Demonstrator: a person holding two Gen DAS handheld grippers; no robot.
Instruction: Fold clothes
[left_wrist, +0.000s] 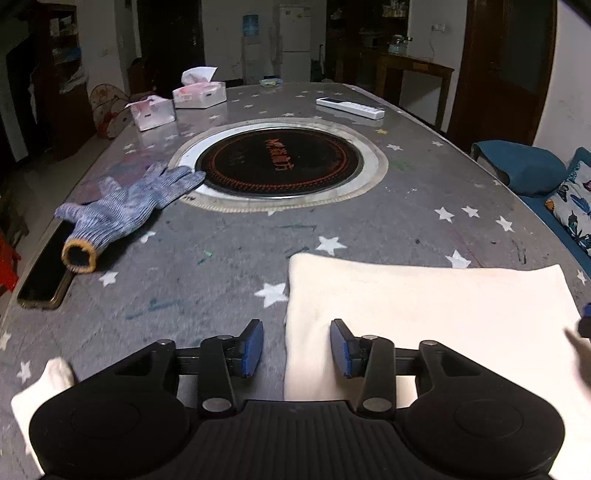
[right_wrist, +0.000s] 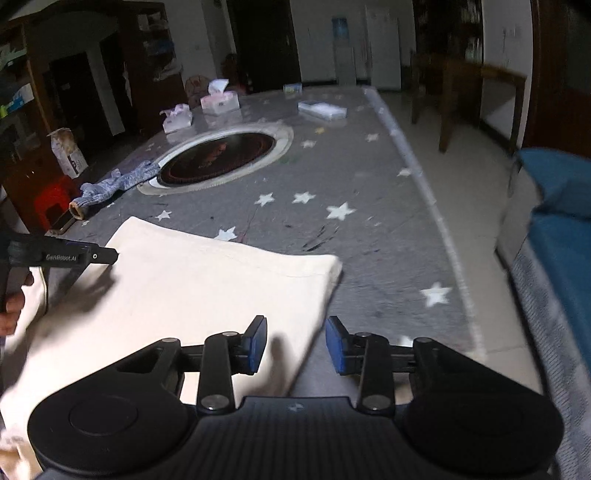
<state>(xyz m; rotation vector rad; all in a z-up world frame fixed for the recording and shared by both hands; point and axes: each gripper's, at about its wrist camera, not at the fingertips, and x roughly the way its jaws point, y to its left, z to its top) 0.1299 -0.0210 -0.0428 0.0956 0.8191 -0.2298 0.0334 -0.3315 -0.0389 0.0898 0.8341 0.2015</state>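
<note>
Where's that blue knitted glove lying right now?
The glove lies left of the cream cloth, its fingertips on the round cooktop's rim, its cuff on a phone.

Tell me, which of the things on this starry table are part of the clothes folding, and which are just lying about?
Part of the job:
cream garment
left gripper, open
right gripper, open

Just lying about:
blue knitted glove
phone
two tissue packs
white remote
round cooktop set in the table

Dim room: white fridge (left_wrist: 294, 40), wooden side table (left_wrist: 415, 68), blue sofa (right_wrist: 561, 229).
</note>
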